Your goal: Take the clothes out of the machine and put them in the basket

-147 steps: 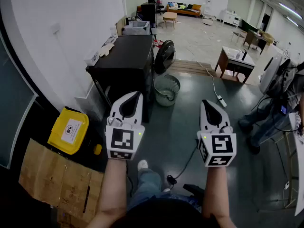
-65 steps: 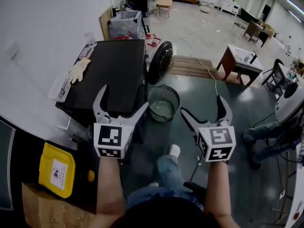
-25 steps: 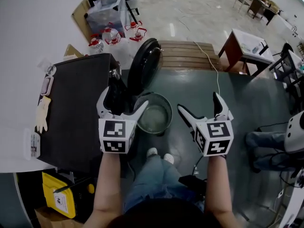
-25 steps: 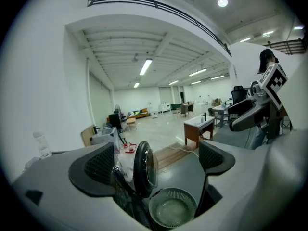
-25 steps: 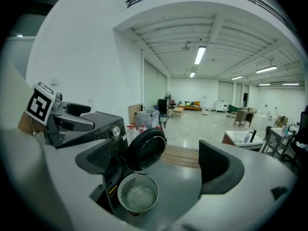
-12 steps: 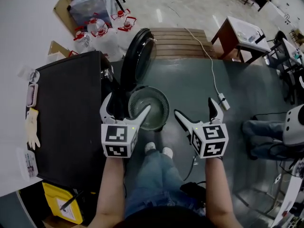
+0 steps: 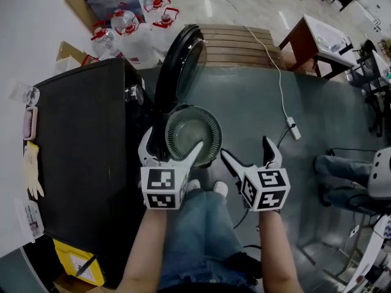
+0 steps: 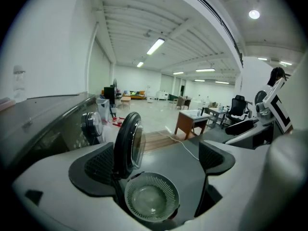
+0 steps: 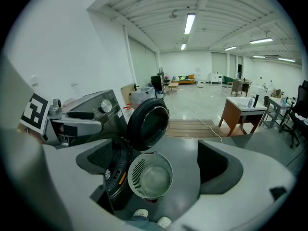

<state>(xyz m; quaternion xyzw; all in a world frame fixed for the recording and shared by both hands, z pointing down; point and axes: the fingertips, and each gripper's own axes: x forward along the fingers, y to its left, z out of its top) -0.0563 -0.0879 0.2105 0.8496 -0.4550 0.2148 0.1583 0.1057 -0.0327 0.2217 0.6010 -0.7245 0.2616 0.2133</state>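
Dark green floor (image 7: 263,108) fills the middle of the head view, with a brown desk (image 7: 317,38) at the far right and a low wooden platform (image 7: 238,41) behind. At my left stands the black machine (image 7: 79,145). Its round door (image 7: 180,66) is swung wide open and stands out over the floor. The drum opening (image 9: 113,176) shows best in the right gripper view, but it is dark and I cannot tell what lies inside.

The basket (image 7: 211,119), round and grey with slotted walls, sits on the floor just in front of the opening and under the door. It is upright, and I see its smooth bottom.

My left hand-held gripper (image 7: 174,138) hovers above the near rim of the basket, next to the machine front. Its jaws are wide apart and hold nothing. My right hand-held gripper (image 7: 244,146) hangs just beside the basket on its right, also spread wide with nothing between the jaws.

My white shoes (image 7: 220,189) are near the basket. A pale glove (image 7: 30,170) lies on top of the machine.
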